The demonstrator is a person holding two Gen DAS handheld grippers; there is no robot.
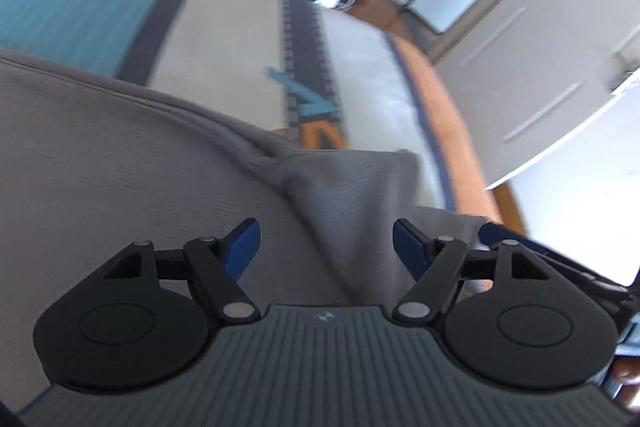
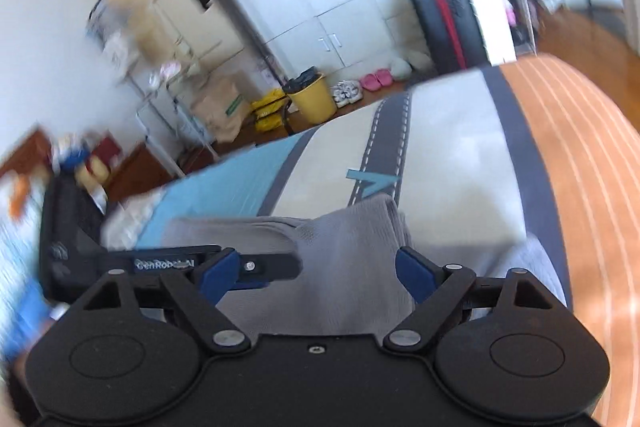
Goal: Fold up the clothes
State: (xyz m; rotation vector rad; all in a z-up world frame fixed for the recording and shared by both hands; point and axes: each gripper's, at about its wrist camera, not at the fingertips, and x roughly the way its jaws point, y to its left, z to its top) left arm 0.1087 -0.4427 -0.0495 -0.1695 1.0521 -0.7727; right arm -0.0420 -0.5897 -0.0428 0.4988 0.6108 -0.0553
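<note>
Bed (image 2: 460,155) carries everything. Cover is striped: light blue band (image 1: 60,7), dark grey stripe, cream panel (image 1: 224,39), dark road-style strip with white dashes (image 2: 390,143), orange band with thin white lines (image 2: 580,167) at the far side. Grey knit garment (image 1: 140,167) lies directly on the cover, spread flat across the near part, one bunched, creased corner (image 2: 360,227) on the cream panel.

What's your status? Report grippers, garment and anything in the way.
Left gripper open, empty. Right gripper open, empty. Grey garment on bed cover, one end bunched. Nothing in the way.
</note>
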